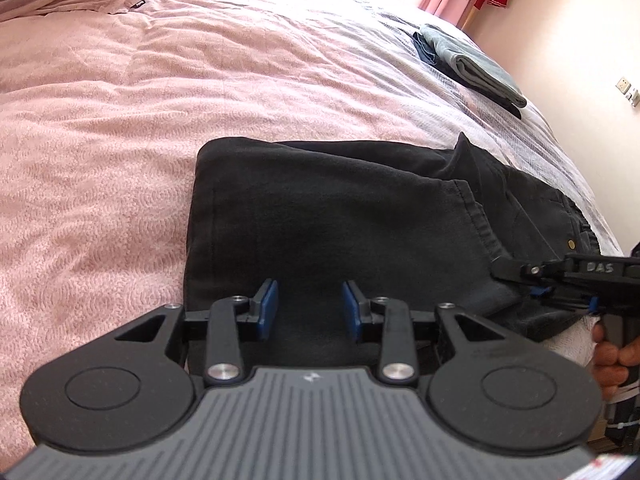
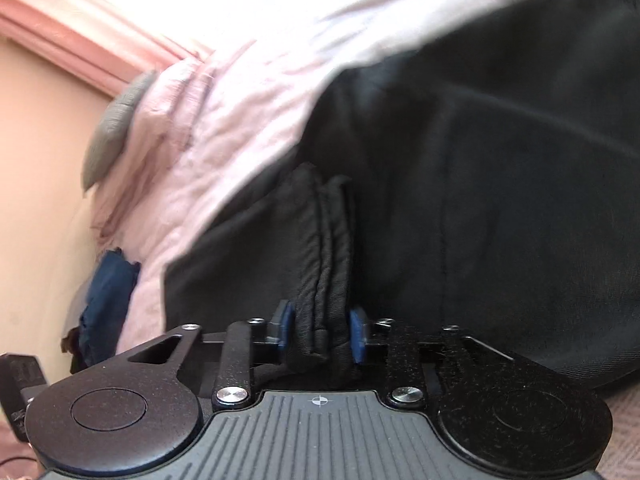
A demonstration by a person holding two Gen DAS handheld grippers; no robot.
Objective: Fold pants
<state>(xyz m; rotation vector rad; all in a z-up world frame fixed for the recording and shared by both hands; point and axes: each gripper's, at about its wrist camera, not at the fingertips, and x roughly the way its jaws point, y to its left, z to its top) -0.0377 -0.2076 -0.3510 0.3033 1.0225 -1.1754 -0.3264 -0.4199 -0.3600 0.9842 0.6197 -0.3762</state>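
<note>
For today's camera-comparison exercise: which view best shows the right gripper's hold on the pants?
The right wrist view: the right gripper pinches a bunched seam of the pants between its pads. The left wrist view shows that gripper only side-on at the pants' edge.

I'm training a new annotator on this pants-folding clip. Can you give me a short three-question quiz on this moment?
1. True or false: the left gripper is clamped on the black pants.
2. What sits between the right gripper's fingers? A) pink bedspread B) a bunched seam edge of the pants C) nothing
3. Name what lies on the far side of the bed.

Key: 1 false, it is open over the fabric. 2 B. 3 a stack of folded clothes.
</note>
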